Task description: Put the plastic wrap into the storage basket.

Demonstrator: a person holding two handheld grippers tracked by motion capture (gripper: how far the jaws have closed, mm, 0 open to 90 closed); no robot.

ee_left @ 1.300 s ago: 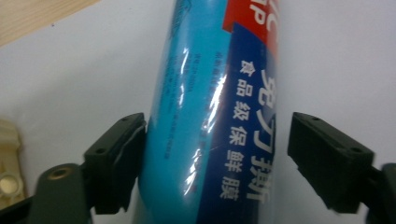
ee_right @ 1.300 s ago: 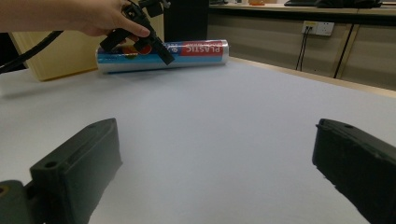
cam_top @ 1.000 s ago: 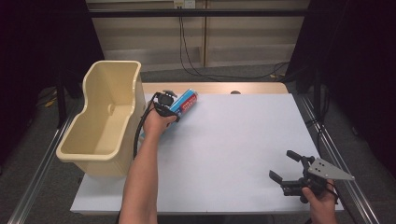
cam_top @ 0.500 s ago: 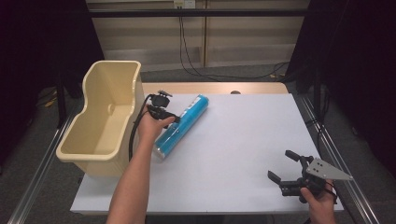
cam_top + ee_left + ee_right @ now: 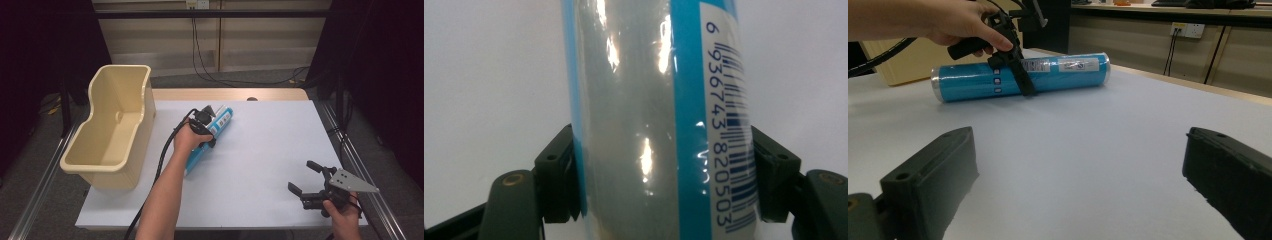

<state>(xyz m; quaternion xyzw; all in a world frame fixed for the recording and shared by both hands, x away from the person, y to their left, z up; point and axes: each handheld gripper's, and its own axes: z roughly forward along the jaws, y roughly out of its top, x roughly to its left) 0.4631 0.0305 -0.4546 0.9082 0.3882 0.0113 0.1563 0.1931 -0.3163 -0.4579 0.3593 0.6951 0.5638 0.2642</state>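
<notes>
1. Blue cylindrical pack (image 5: 207,140), clear-wrapped with a barcode label, lies on its side on the white bench (image 5: 270,150), just right of the cream plastic bin (image 5: 112,130) and angled away from the person.
2. Left gripper (image 5: 206,131) comes down on the pack about mid-length. In the left gripper view both black fingers (image 5: 555,182) press against opposite sides of the wrapped tube (image 5: 659,125), so it is pinching the pack.
3. Right gripper view agrees: one black finger (image 5: 1020,75) runs down the near side of the pack (image 5: 1058,70), hand (image 5: 955,22) above it, and the pack's underside looks to rest on the bench.
4. Right gripper (image 5: 307,179) sits well apart at the near right corner of the bench, fingers (image 5: 930,175) spread wide with nothing between them. Idle.
5. Step in hand, as a judgement: grasp looks made, lift not yet started. Likely goal is dropping the pack into the bin, since that is the nearest container.
6. Next move calls for a straight lift with the grip held firm, as the film is glossy and may slip. Then carry left over the bin rim (image 5: 145,92).
7. Pack is long, so its ends could clip the rim; turning it to line up with the bin's long axis before lowering would help.
8. Bin interior looks empty from the high view, so there is room.
</notes>
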